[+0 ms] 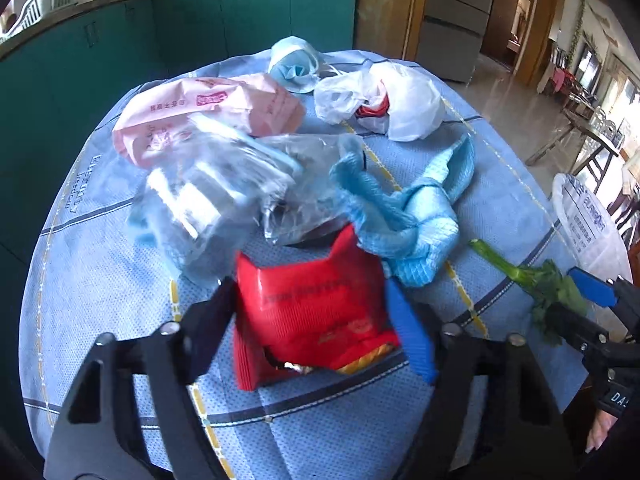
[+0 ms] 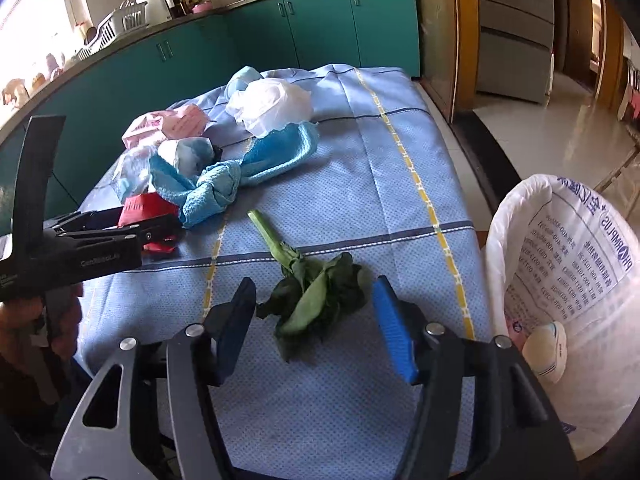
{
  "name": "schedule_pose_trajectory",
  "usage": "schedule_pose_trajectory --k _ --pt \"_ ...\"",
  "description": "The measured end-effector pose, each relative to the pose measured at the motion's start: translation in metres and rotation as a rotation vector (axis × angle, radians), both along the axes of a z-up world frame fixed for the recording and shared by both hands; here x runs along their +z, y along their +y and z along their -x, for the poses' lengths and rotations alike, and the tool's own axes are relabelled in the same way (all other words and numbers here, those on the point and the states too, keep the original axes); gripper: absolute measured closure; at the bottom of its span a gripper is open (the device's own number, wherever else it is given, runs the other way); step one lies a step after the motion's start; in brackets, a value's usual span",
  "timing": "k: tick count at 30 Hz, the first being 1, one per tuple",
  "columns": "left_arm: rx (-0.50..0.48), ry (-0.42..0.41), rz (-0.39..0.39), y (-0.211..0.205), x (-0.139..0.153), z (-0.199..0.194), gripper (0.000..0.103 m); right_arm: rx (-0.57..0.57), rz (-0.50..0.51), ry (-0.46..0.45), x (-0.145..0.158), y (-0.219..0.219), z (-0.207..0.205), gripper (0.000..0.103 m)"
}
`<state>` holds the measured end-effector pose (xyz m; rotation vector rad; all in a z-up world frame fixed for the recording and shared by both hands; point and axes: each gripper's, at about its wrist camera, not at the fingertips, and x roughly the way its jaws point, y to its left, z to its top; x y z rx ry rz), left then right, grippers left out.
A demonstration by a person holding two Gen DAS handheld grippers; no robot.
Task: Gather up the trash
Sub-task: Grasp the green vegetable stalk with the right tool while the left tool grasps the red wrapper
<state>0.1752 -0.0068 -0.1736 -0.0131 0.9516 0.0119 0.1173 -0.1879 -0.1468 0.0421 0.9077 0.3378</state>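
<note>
A red snack wrapper [image 1: 316,316] lies on the blue tablecloth [image 1: 100,280] between the jaws of my left gripper [image 1: 316,312]; the jaws are open around it, close to its sides. It also shows in the right wrist view [image 2: 144,208]. A wilted green vegetable stalk [image 2: 312,292] lies between the open jaws of my right gripper [image 2: 316,316], apart from both pads. It also shows in the left wrist view [image 1: 536,280]. A white trash bag [image 2: 568,280] stands open at the table's right edge.
Beyond the wrapper lie a knotted blue cloth [image 1: 408,216], clear plastic bags [image 1: 224,192], a pink package [image 1: 208,112], a white plastic bag [image 1: 392,100] and a blue face mask [image 1: 296,64]. Teal cabinets [image 2: 312,20] stand behind the table.
</note>
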Motion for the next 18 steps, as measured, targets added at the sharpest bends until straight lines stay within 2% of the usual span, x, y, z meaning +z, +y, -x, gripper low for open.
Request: schedule_pose_trajectory --k 1,3,6,12,15,18 --pt "-0.005 -0.004 0.001 0.0 0.001 0.001 0.033 0.003 -0.003 0.002 -0.001 0.001 0.0 0.042" --pt "-0.008 -0.001 0.004 0.002 0.001 0.004 0.045 0.002 -0.001 0.005 -0.002 0.002 -0.001 0.042" --pt "-0.011 0.004 0.024 0.005 0.004 0.012 0.052 -0.008 0.004 0.01 -0.004 0.004 -0.005 0.042" --pt "-0.042 0.031 0.053 0.008 0.005 0.035 0.053 -0.018 0.013 0.019 -0.006 0.011 -0.012 0.039" --pt "-0.056 0.05 0.07 0.008 0.002 0.054 0.052 0.001 0.049 -0.007 -0.008 0.019 -0.009 0.039" --pt "-0.072 0.042 0.086 0.008 0.007 0.069 0.048 0.008 0.095 -0.032 -0.008 0.027 -0.006 0.048"
